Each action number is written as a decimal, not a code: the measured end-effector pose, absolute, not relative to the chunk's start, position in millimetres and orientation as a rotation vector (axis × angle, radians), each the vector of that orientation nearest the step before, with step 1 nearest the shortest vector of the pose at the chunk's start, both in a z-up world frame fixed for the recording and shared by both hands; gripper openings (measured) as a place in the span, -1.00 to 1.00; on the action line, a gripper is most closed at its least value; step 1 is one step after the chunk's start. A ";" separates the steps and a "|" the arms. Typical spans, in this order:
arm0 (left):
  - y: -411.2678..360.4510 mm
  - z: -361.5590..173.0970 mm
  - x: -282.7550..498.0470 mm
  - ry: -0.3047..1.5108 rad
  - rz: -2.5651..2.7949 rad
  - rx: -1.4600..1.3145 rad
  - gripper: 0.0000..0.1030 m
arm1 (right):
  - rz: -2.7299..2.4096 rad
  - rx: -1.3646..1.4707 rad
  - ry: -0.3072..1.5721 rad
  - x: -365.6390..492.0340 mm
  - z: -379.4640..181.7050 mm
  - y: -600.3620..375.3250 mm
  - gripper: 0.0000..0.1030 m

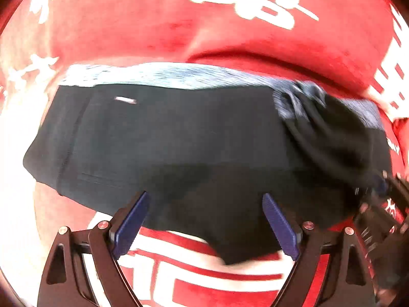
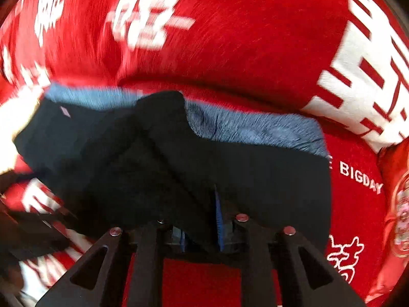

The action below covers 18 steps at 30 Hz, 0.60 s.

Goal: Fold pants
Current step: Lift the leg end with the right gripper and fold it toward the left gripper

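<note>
The black pants (image 1: 179,148) lie on a red bedspread, with a blue-grey waistband lining (image 1: 166,75) showing along the far edge. My left gripper (image 1: 205,199) is open, its blue pads (image 1: 133,222) spread just above the near edge of the pants, holding nothing. In the right wrist view the pants (image 2: 268,179) have one part lifted and draped over my right gripper (image 2: 204,204), which is shut on the black fabric. The right gripper also shows at the right edge of the left wrist view (image 1: 383,192), at the bunched fabric.
The red bedspread (image 1: 153,25) with large white characters covers all the surroundings (image 2: 255,38). A raised fold of it runs behind the pants. White lettering "BIGDAY" (image 2: 360,176) lies to the right of the pants.
</note>
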<state>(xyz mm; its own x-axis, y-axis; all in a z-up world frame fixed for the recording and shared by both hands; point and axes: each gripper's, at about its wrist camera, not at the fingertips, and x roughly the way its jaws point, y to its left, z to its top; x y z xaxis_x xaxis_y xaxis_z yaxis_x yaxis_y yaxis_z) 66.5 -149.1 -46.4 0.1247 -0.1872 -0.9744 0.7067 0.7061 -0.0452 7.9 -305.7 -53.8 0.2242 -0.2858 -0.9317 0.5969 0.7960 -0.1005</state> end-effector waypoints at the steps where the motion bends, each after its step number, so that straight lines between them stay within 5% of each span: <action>1: -146.0 -45.9 72.3 1.285 -0.682 0.492 0.75 | -0.651 0.240 1.224 13.5 -60.4 -296.4 -0.52; 5: -148.4 -37.6 85.2 1.287 -0.696 0.463 0.76 | -0.628 0.105 1.242 18.0 -58.7 -263.1 0.05; 18: -249.5 -9.1 46.9 1.362 -1.083 0.421 0.75 | -0.611 0.525 1.147 -71.3 -14.7 -292.2 0.09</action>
